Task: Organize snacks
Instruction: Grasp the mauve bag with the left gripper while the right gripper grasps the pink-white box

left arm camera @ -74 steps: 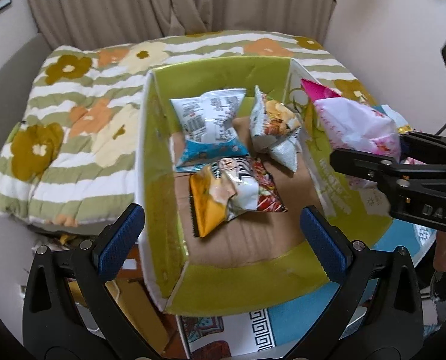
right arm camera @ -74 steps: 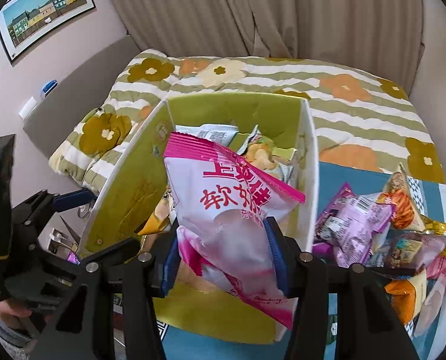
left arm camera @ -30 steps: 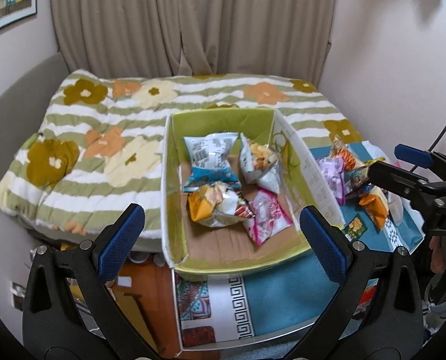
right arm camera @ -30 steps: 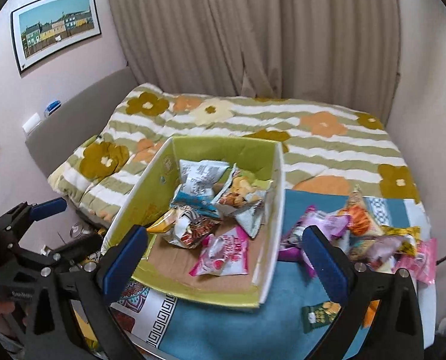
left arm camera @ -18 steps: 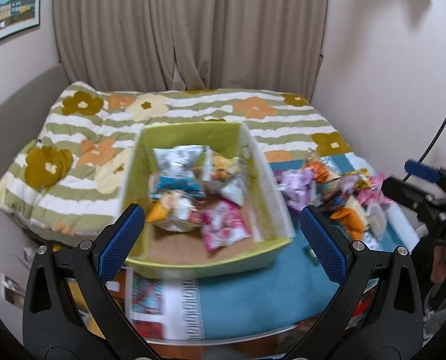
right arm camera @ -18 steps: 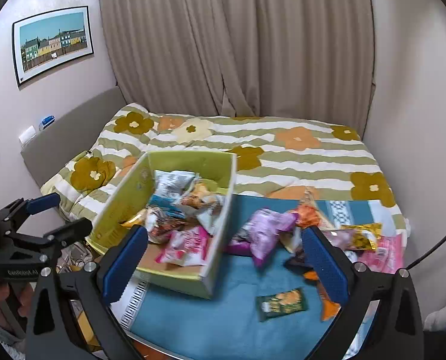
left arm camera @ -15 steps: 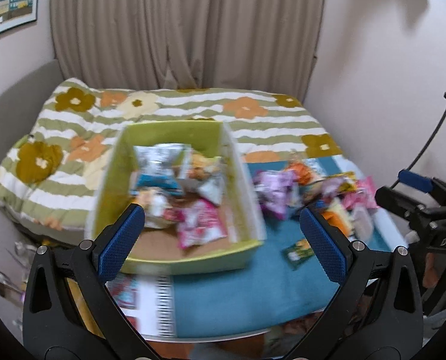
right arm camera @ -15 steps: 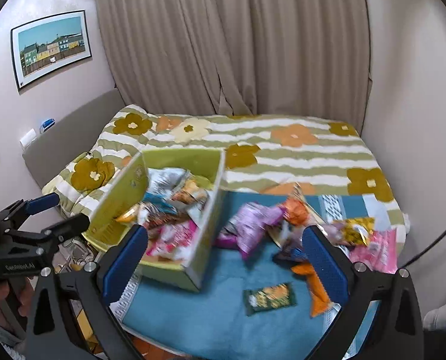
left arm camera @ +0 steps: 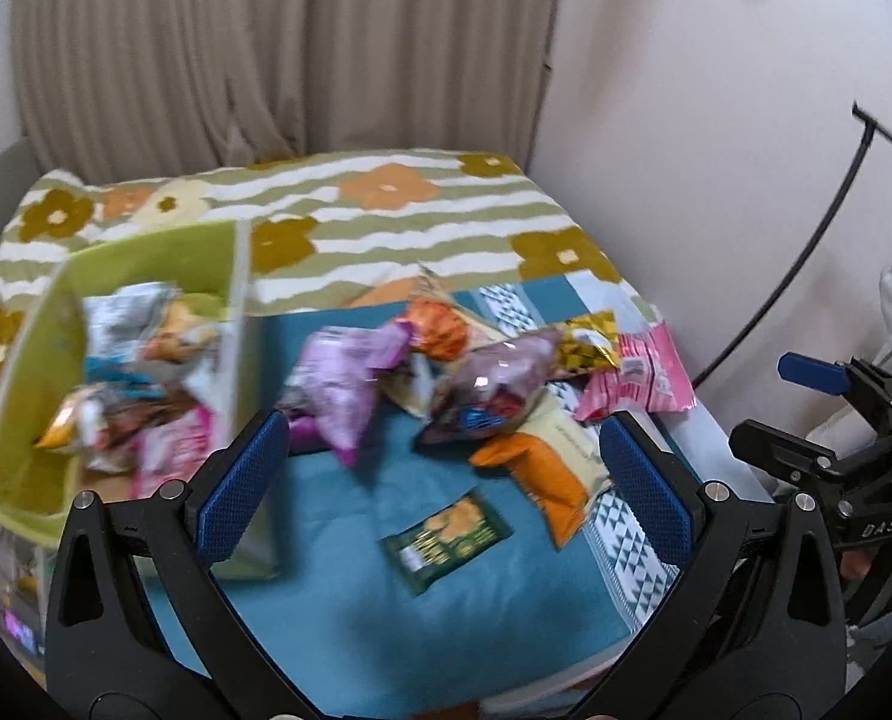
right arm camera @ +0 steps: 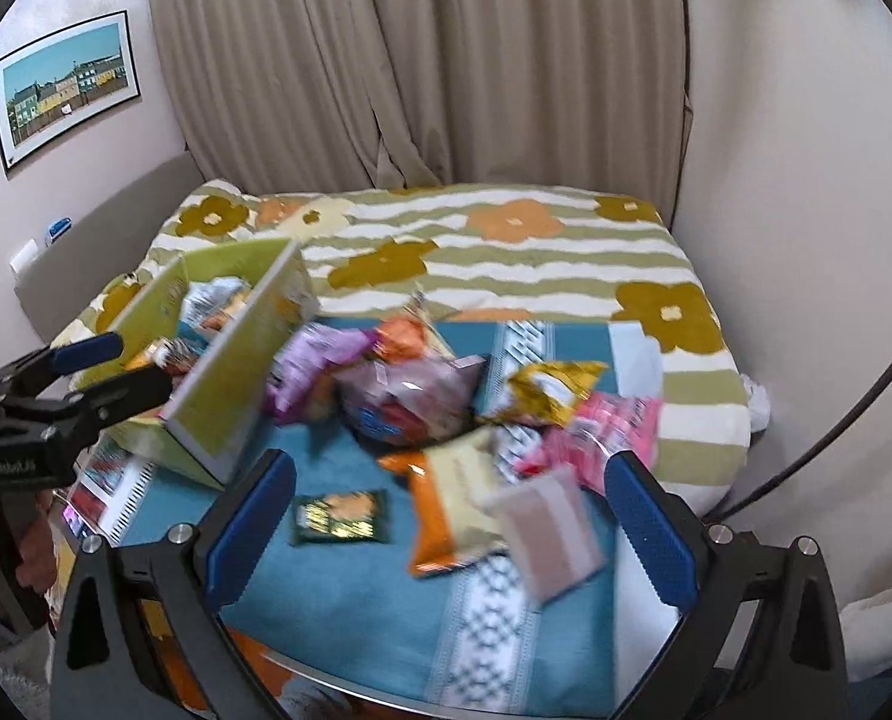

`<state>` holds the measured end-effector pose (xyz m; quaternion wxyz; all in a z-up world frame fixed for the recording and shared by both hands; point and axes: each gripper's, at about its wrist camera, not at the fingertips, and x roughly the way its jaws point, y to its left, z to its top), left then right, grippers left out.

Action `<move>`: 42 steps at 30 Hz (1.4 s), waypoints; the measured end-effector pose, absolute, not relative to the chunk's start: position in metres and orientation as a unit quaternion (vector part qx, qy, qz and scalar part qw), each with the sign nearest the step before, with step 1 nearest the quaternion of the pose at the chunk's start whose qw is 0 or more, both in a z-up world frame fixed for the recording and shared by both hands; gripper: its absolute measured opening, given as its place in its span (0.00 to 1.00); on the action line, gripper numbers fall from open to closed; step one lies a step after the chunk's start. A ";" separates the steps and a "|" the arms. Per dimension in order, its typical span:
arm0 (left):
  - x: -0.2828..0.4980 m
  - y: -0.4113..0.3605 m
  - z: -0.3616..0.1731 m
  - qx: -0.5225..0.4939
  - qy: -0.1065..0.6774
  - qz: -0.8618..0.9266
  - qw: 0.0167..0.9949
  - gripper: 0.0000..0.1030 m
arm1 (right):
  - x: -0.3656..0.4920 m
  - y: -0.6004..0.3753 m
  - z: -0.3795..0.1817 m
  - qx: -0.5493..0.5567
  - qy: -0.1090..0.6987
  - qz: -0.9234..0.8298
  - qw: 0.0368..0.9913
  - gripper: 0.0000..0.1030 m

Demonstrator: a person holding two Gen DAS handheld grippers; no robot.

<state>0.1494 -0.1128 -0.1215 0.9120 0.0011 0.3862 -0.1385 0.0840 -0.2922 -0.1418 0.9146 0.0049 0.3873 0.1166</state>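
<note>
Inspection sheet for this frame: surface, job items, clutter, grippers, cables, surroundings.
Surface: teal patterned cloth over a table.
Job's things: green box holds several packets; loose snack pile beside it; small green packet lies apart.
Clutter: nothing seen.
Grippers: left gripper open, empty; right gripper open, empty.
Cables: black cable arcs along the right wall.
Surroundings: floral bed, curtains, framed picture.
</note>
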 end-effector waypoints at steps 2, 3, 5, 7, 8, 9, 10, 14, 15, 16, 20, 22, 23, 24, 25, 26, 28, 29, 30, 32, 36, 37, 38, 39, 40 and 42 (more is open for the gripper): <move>0.163 -0.126 -0.136 0.007 0.393 -0.142 0.909 1.00 | 0.089 -0.305 -0.154 0.003 0.391 0.116 0.913 1.00; 0.171 -0.134 -0.146 0.010 0.394 -0.146 0.907 0.99 | 0.093 -0.310 -0.161 0.003 0.395 0.116 0.911 1.00; 0.184 -0.144 -0.160 0.017 0.395 -0.150 0.906 0.99 | 0.099 -0.318 -0.176 0.002 0.402 0.117 0.908 1.00; 0.198 -0.153 -0.174 0.031 0.397 -0.155 0.904 1.00 | 0.107 -0.324 -0.193 0.002 0.415 0.120 0.902 1.00; 0.207 -0.160 -0.183 0.042 0.397 -0.159 0.903 1.00 | 0.111 -0.327 -0.203 0.001 0.419 0.121 0.900 1.00; 0.212 -0.164 -0.189 0.049 0.397 -0.162 0.902 1.00 | 0.112 -0.329 -0.209 0.001 0.422 0.122 0.898 1.00; 0.217 -0.168 -0.194 0.058 0.397 -0.164 0.901 0.99 | 0.115 -0.331 -0.218 0.002 0.427 0.125 0.896 1.00; 0.234 -0.183 -0.213 0.099 0.401 -0.175 0.894 1.00 | 0.123 -0.334 -0.245 -0.004 0.441 0.135 0.888 1.00; 0.239 -0.186 -0.218 0.106 0.404 -0.179 0.891 1.00 | 0.124 -0.334 -0.249 -0.007 0.443 0.138 0.886 1.00; 0.241 -0.187 -0.221 0.108 0.406 -0.181 0.889 1.00 | 0.126 -0.334 -0.254 -0.010 0.444 0.143 0.884 1.00; 0.252 -0.192 -0.237 0.117 0.423 -0.191 0.878 1.00 | 0.136 -0.332 -0.269 -0.020 0.457 0.150 0.877 0.99; 0.255 -0.194 -0.243 0.124 0.428 -0.196 0.873 0.99 | 0.141 -0.333 -0.276 -0.022 0.465 0.157 0.871 0.99; 0.256 -0.195 -0.245 0.125 0.429 -0.199 0.872 0.99 | 0.142 -0.333 -0.279 -0.023 0.467 0.158 0.870 0.99; 0.257 -0.197 -0.246 0.127 0.432 -0.202 0.870 0.99 | 0.144 -0.334 -0.281 -0.024 0.470 0.160 0.868 0.97; 0.258 -0.199 -0.248 0.129 0.434 -0.204 0.868 0.97 | 0.145 -0.335 -0.284 -0.025 0.473 0.162 0.866 0.96; 0.259 -0.200 -0.249 0.131 0.436 -0.207 0.866 0.92 | 0.146 -0.336 -0.287 -0.026 0.476 0.165 0.864 0.92; 0.262 -0.204 -0.254 0.140 0.448 -0.208 0.858 0.85 | 0.149 -0.338 -0.291 -0.027 0.485 0.169 0.858 0.85; 0.262 -0.205 -0.255 0.142 0.452 -0.207 0.856 0.81 | 0.150 -0.339 -0.293 -0.026 0.488 0.171 0.856 0.83; 0.263 -0.205 -0.256 0.141 0.455 -0.209 0.854 0.81 | 0.151 -0.341 -0.295 -0.026 0.491 0.172 0.853 0.83; 0.263 -0.206 -0.255 0.140 0.456 -0.212 0.853 0.76 | 0.151 -0.341 -0.297 -0.025 0.492 0.176 0.852 0.82; 0.264 -0.207 -0.255 0.142 0.460 -0.217 0.849 0.68 | 0.152 -0.340 -0.298 -0.028 0.495 0.186 0.848 0.82; 0.265 -0.206 -0.254 0.141 0.461 -0.217 0.849 0.66 | 0.153 -0.340 -0.299 -0.028 0.496 0.187 0.847 0.81; 0.264 -0.206 -0.254 0.141 0.461 -0.217 0.849 0.65 | 0.154 -0.339 -0.300 -0.029 0.497 0.188 0.847 0.80; 0.264 -0.205 -0.253 0.139 0.462 -0.216 0.849 0.63 | 0.156 -0.339 -0.300 -0.029 0.498 0.190 0.846 0.77; 0.264 -0.204 -0.253 0.137 0.463 -0.215 0.849 0.63 | 0.157 -0.339 -0.302 -0.029 0.500 0.192 0.844 0.76; 0.263 -0.204 -0.252 0.134 0.464 -0.212 0.850 0.62 | 0.159 -0.338 -0.303 -0.027 0.500 0.195 0.843 0.75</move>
